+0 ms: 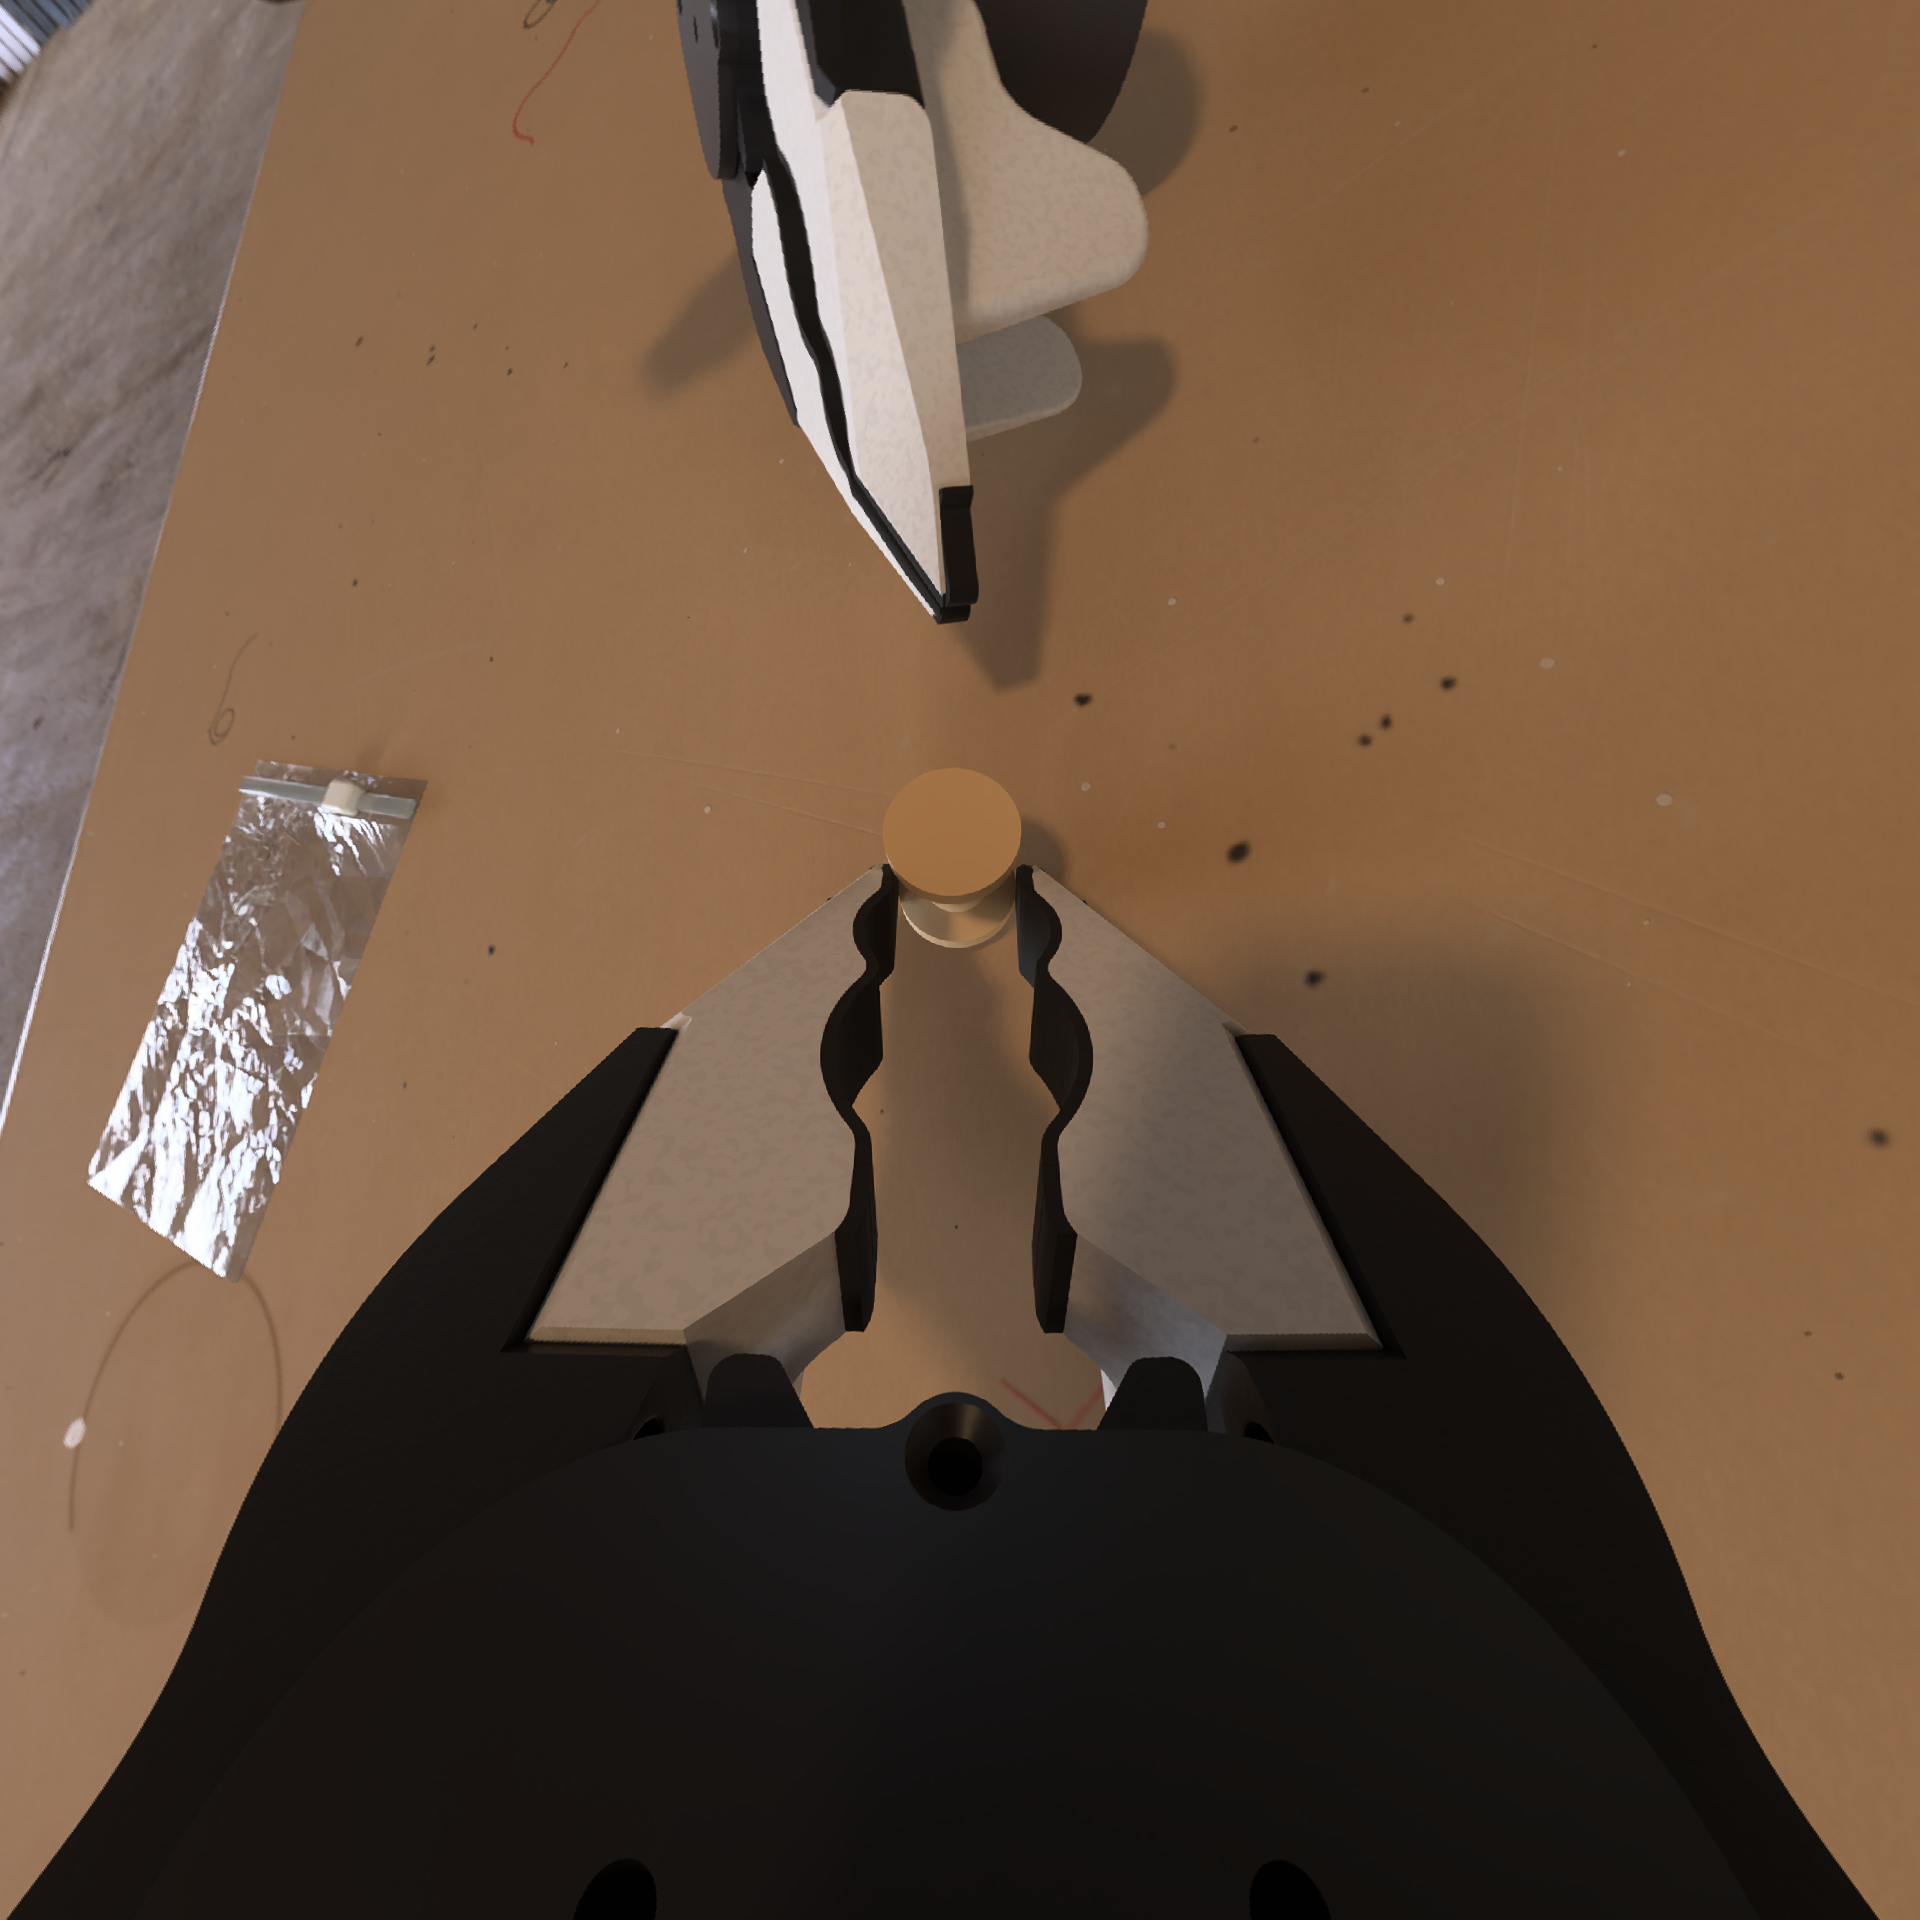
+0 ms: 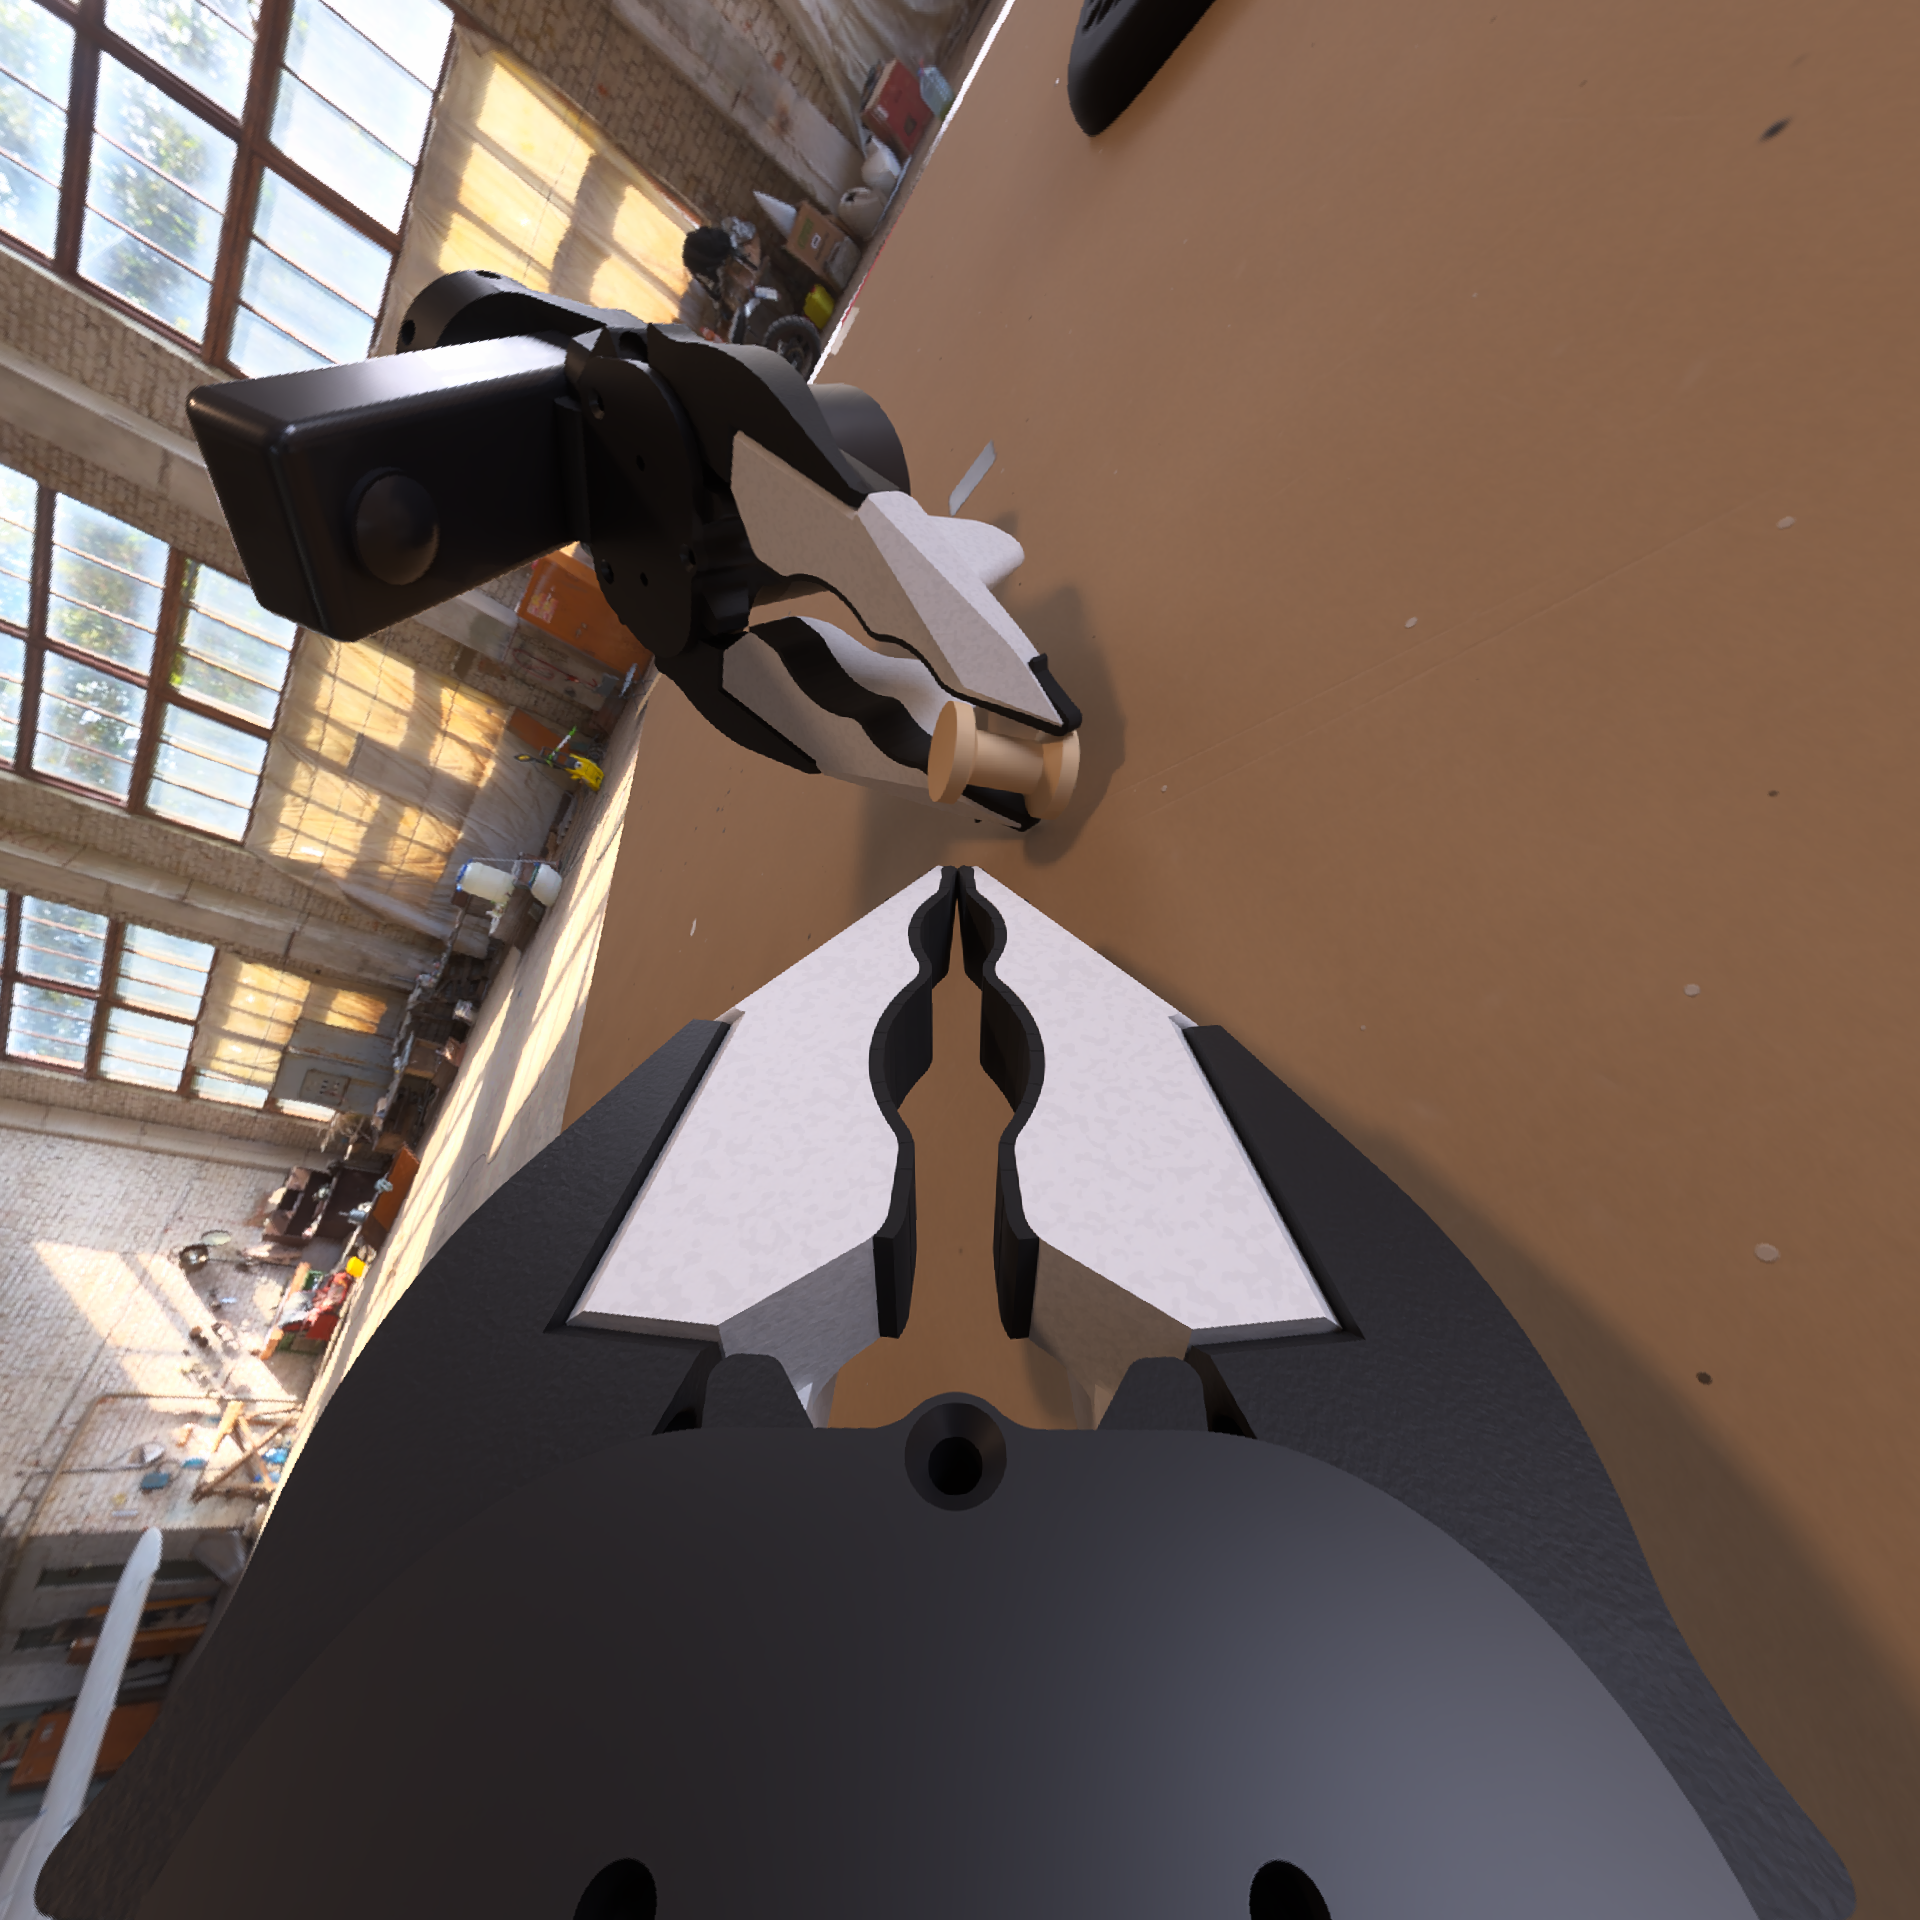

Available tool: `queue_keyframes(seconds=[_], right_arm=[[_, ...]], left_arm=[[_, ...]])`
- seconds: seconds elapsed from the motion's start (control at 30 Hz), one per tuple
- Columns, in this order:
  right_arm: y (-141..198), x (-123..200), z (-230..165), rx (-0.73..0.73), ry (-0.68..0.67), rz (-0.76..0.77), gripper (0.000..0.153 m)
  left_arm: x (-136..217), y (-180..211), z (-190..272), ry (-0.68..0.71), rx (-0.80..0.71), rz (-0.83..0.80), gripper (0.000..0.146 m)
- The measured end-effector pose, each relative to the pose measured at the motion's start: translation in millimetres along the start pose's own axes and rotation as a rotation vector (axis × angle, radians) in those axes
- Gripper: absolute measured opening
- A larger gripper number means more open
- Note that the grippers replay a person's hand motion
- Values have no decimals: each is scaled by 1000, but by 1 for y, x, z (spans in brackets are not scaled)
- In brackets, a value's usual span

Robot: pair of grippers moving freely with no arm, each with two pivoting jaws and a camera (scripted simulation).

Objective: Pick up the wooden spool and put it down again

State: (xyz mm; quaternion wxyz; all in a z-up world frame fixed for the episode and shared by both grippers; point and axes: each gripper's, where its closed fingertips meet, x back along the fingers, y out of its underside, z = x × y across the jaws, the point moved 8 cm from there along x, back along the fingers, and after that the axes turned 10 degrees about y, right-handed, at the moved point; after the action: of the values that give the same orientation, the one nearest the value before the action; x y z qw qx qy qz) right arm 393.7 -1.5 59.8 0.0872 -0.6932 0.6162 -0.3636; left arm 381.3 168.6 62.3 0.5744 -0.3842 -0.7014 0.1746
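The wooden spool point(image 1: 951, 831) stands upright on the brown table point(image 1: 1507, 468). My left gripper point(image 1: 954, 885) has one fingertip on each side of it and is shut on it at the tips. In the right wrist view the spool point(image 2: 997, 767) sits between the left gripper's fingers point(image 2: 1023, 665), its far flange at or just off the table top. My right gripper point(image 2: 954, 875) is shut and empty, a short way from the spool with its tips pointing at it. It also shows in the left wrist view point(image 1: 954, 582), hanging over the table beyond the spool.
A crinkled silver foil pouch point(image 1: 260, 1008) lies on the table to the left of the spool, near the table's left edge point(image 1: 208, 343). A black object point(image 2: 1132, 62) lies far off on the table. Beyond the edge is floor point(image 1: 94, 312).
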Motion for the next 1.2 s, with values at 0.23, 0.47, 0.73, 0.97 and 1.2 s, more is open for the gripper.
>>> queue_keyframes(seconds=[0.23,0.47,0.73,0.97,1.2], right_arm=[[-1,1,-2,10,-19,27,0],[-2,1,-11,43,-102,38,0],[-8,12,-1,-55,-78,201,0],[-8,12,3,-36,86,202,10],[-5,11,-2,23,102,176,7]], left_arm=[[-3,-4,-2,8,65,-16,22],[-4,-7,-3,14,137,-48,22],[-4,-4,-4,16,150,-6,22],[-4,-4,-2,-1,117,-5,22],[-5,-5,0,-33,47,-14,22]])
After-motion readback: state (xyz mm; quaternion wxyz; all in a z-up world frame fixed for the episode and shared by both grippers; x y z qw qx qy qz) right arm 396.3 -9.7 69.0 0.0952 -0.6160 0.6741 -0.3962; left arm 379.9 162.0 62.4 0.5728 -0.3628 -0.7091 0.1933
